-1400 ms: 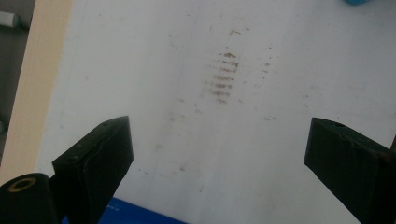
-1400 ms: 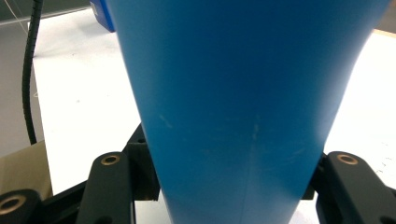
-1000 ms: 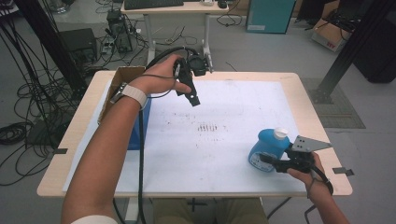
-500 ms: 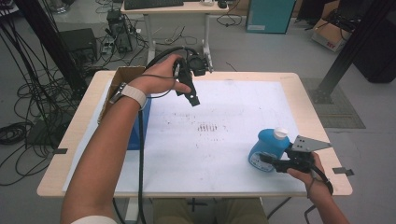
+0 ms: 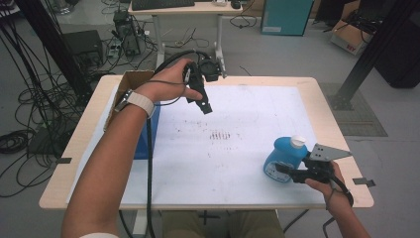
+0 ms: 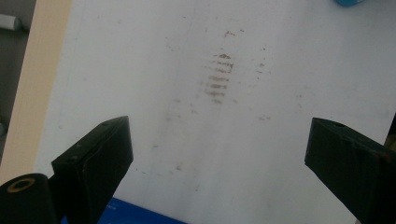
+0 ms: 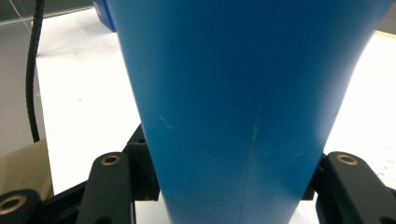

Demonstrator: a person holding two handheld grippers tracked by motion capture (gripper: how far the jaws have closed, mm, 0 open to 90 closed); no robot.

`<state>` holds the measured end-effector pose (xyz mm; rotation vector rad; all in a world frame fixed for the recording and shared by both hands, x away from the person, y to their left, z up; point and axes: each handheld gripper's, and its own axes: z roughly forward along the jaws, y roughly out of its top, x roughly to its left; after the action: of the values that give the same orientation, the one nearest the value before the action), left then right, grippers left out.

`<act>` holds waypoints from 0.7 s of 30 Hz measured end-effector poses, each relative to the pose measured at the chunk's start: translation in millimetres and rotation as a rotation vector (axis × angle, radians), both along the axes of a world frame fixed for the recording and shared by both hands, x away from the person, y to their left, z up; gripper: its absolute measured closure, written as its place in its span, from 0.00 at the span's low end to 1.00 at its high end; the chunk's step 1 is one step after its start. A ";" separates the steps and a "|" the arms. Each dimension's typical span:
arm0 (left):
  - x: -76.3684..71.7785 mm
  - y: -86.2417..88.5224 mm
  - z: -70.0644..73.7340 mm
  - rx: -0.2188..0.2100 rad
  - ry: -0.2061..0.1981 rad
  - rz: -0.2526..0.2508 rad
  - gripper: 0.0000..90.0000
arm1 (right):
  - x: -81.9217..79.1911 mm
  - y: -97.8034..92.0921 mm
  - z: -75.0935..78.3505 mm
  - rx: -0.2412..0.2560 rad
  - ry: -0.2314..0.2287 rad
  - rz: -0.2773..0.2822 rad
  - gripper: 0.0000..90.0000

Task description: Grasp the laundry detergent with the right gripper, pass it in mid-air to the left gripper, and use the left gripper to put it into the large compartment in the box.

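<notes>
Blue bottle (image 5: pixel 283 157), white cap up, stood at the lower right of the high view, on the white sheet (image 5: pixel 247 124) covering the table (image 5: pixel 327 99). Your right gripper (image 5: pixel 292 172) clamped it low on the body; in the right gripper view the blue wall (image 7: pixel 233 116) sat between both black jaws, touching each. Your left gripper (image 5: pixel 202 101) hung above the sheet at the upper centre of the high view, well apart from the bottle, jaws spread wide with nothing between them. Through that gap, the left gripper view showed dark smudges (image 6: pixel 219 79) on the sheet. A cardboard box (image 5: pixel 130 84) sat at the table's left edge.
</notes>
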<state>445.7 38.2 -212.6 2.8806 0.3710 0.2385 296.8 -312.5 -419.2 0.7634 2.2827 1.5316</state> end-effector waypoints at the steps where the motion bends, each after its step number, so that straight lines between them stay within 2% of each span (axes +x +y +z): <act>1: -1.3 0.2 0.1 -0.006 -0.003 0.007 0.09 | 0.1 -0.1 0.0 0.000 -0.001 0.001 0.48; 7: -6.8 -0.1 3.4 -0.005 0.000 -0.001 0.08 | 1.9 -0.7 1.4 0.003 0.010 0.000 0.48; 9: -9.9 -0.7 5.7 -0.008 0.010 0.002 0.08 | 3.6 -2.2 2.1 0.027 0.022 -0.013 0.48; 11: -13.3 -1.2 9.0 -0.013 0.001 -0.005 0.08 | 5.6 -4.2 5.7 0.041 0.024 -0.006 0.48; 15: -22.2 -2.8 15.3 -0.019 0.007 -0.014 0.08 | 8.5 -5.6 18.1 0.070 0.034 0.023 0.48; 17: -26.4 -3.5 18.9 -0.031 0.020 -0.020 0.07 | 7.2 -4.1 26.4 0.083 0.068 0.026 0.48; 20: -33.8 -3.5 24.3 -0.061 0.031 -0.025 0.06 | 12.7 -3.8 35.8 0.080 0.033 0.075 0.48; 21: -36.9 -3.8 25.8 -0.063 0.029 -0.029 0.05 | 13.4 -3.3 38.7 0.084 0.040 0.090 0.48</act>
<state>408.9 34.4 -186.8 2.8277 0.3354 0.1764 310.2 -315.8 -380.5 0.7280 2.3236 1.6768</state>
